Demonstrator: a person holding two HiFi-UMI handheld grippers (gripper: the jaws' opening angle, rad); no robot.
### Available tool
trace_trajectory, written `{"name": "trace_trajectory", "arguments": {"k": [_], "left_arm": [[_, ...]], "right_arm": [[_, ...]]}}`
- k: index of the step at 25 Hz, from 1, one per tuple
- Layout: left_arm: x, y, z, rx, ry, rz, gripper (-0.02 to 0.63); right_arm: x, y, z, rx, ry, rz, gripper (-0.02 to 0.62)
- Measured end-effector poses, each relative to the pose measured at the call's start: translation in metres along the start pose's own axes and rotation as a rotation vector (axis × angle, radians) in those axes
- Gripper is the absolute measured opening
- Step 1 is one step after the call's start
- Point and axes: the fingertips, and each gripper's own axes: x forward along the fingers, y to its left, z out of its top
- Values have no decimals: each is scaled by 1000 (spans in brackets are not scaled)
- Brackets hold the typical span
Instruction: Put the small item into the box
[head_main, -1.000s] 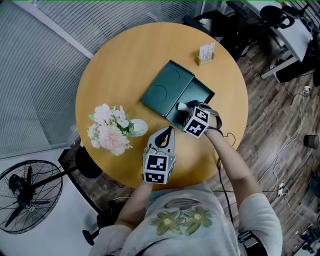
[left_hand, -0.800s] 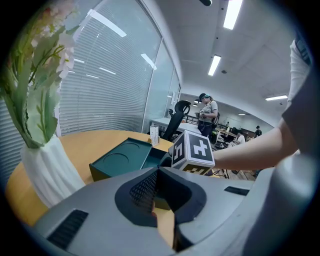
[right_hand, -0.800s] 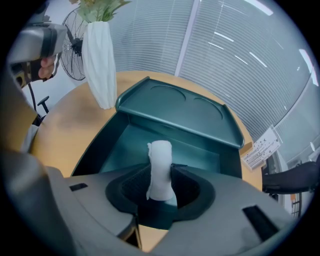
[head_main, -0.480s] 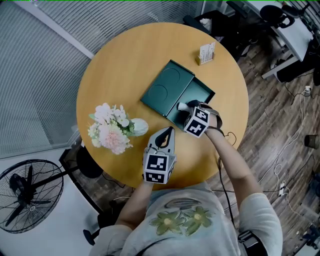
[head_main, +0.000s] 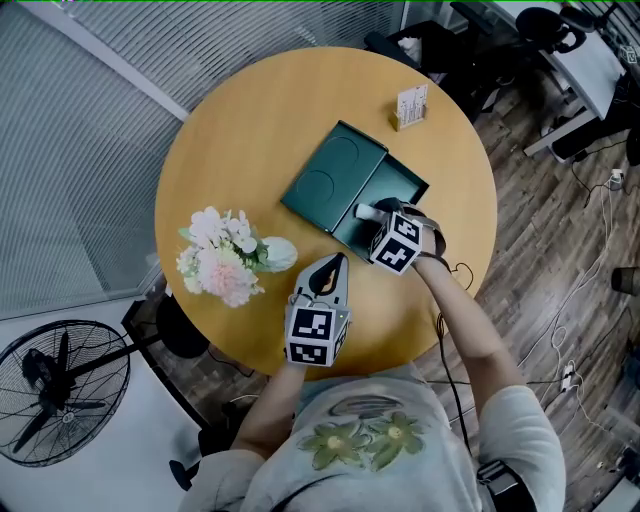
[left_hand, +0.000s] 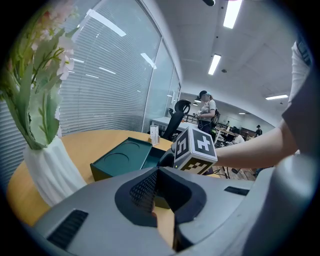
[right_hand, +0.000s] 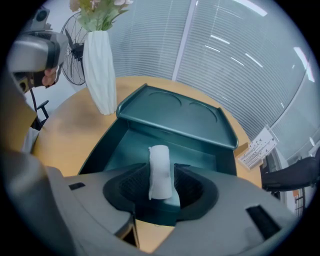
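A dark green box lies open on the round wooden table, its lid leaning against its far side. My right gripper points down into the box's near end. A small white roll stands between its pads. The jaws have just been opening and stand open, with a thin gap on either side of the roll. My left gripper rests near the table's front edge. It is shut and holds nothing, and its tips point toward the box.
A white vase of pink and white flowers stands left of my left gripper. It also shows in the right gripper view. A small card stand sits at the far right rim. A floor fan stands beside the table.
The right gripper's marker cube has shifted very slightly up the picture over the box. The left gripper, box and vase have not moved.
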Motion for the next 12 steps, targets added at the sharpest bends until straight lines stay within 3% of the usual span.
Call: {"name": "trace_trajectory", "arguments": {"k": [12], "left_arm": [[-4, 7, 21, -5, -41, 23, 0]], "right_arm": [[-52, -11, 19, 186, -195, -16, 176]]}}
